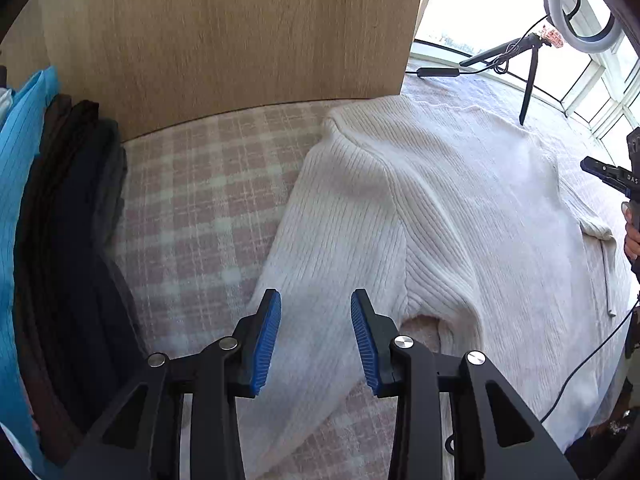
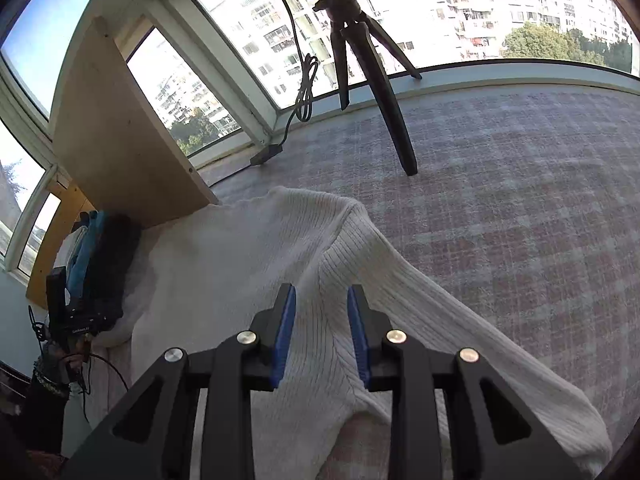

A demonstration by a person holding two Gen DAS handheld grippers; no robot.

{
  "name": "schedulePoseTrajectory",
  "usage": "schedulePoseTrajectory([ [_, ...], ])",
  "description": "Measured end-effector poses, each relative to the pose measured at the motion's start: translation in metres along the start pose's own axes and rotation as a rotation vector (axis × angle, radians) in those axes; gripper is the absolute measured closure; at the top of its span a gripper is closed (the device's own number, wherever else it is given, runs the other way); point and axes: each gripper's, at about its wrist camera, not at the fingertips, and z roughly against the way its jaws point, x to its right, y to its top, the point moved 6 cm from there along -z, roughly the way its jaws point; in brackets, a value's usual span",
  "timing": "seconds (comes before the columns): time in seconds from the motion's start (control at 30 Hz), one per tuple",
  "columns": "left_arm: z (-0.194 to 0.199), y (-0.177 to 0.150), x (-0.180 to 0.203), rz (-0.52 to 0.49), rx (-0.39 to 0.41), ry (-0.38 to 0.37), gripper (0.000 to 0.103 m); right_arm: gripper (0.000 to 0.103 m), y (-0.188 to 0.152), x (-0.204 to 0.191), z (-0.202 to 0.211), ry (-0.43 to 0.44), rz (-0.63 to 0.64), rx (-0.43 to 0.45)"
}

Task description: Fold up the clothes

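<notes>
- Here the left gripper point(image 1: 316, 340) has its jaws apart with a clear gap between the blue pads point(image 1: 264, 348); it hovers above a sleeve of the cream ribbed sweater point(image 1: 440, 208), gripping nothing.
- The right gripper point(image 2: 321, 332) is likewise open, its pads apart above the sweater near where the other sleeve meets the body, and nothing sits between them; whether the tips touch the knit cannot be told.
- The sweater lies spread flat on a pink-and-white checked blanket point(image 1: 192, 200), both sleeves angled outward from the shoulders.
- A stack of folded clothes point(image 1: 68, 240), dark ones with a blue one outermost, stands on edge beside a wooden panel point(image 1: 224, 40), just to the left of the sweater.
- A black tripod point(image 2: 372, 80) stands on the blanket by the window, a cable point(image 2: 304, 92) hanging next to it.
- In the left wrist view, the person's hand point(image 1: 632, 236) holds the other gripper at the right edge.
</notes>
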Motion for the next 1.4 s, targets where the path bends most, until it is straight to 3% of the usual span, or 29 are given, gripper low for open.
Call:
schedulePoseTrajectory([
  [0.07, 0.001, -0.015, 0.004, -0.004, -0.012, 0.002, 0.068, 0.076, -0.017, -0.012, 0.006, 0.036, -0.005, -0.018],
  [0.23, 0.004, -0.054, 0.014, -0.015, -0.043, 0.007, 0.069, 0.076, -0.052, -0.032, 0.011, 0.032, 0.020, -0.060],
  [0.27, 0.004, -0.054, 0.011, -0.029, -0.032, 0.050, 0.076, 0.076, -0.058, -0.031, 0.011, 0.042, 0.008, -0.073],
  [0.33, 0.004, -0.051, 0.002, -0.063, -0.001, 0.158, 0.078, 0.076, -0.067, -0.028, 0.007, 0.012, 0.016, -0.096],
  [0.4, 0.012, -0.044, -0.014, 0.013, 0.017, 0.209, 0.078, 0.076, -0.074, -0.019, 0.004, -0.046, 0.018, -0.113],
  [0.47, 0.026, -0.043, -0.015, 0.086, 0.035, 0.148, 0.079, 0.076, -0.080, -0.008, 0.003, -0.032, -0.036, -0.130],
  [0.53, 0.037, -0.043, 0.003, 0.030, 0.057, 0.151, 0.078, 0.076, -0.084, 0.001, 0.005, -0.014, -0.084, -0.126],
  [0.7, 0.024, -0.036, 0.053, 0.048, 0.037, -0.099, 0.075, 0.076, -0.088, 0.025, -0.002, -0.021, -0.173, -0.118],
  [0.77, 0.014, -0.035, 0.067, 0.062, 0.019, -0.160, 0.075, 0.076, -0.085, 0.031, -0.006, -0.009, -0.205, -0.113],
  [0.83, 0.004, -0.030, 0.076, 0.049, 0.010, -0.165, 0.075, 0.076, -0.083, 0.037, -0.011, 0.003, -0.236, -0.108],
  [0.87, -0.001, -0.026, 0.077, 0.031, 0.012, -0.123, 0.074, 0.076, -0.081, 0.040, -0.013, 0.009, -0.251, -0.105],
  [0.9, -0.009, -0.022, 0.074, 0.003, 0.009, -0.034, 0.072, 0.077, -0.079, 0.042, -0.014, -0.010, -0.249, -0.098],
  [0.93, -0.018, -0.018, 0.069, -0.026, 0.004, 0.065, 0.072, 0.080, -0.075, 0.043, -0.014, -0.048, -0.234, -0.087],
  [0.97, -0.022, -0.015, 0.063, -0.029, -0.004, 0.109, 0.072, 0.081, -0.071, 0.044, -0.014, -0.086, -0.218, -0.076],
  [1.03, -0.011, -0.013, 0.055, 0.041, 0.008, 0.039, 0.073, 0.078, -0.069, 0.043, -0.012, -0.117, -0.212, -0.092],
  [1.13, 0.027, -0.026, 0.047, 0.090, 0.057, -0.024, 0.074, 0.077, -0.077, 0.030, 0.006, -0.066, -0.178, -0.098],
  [1.2, 0.049, -0.050, 0.049, 0.125, 0.042, -0.100, 0.068, 0.070, -0.093, 0.017, 0.022, -0.015, -0.169, -0.114],
  [1.4, 0.093, -0.150, 0.086, 0.166, -0.047, -0.252, 0.068, 0.069, -0.175, -0.012, 0.066, 0.119, -0.167, -0.246],
])
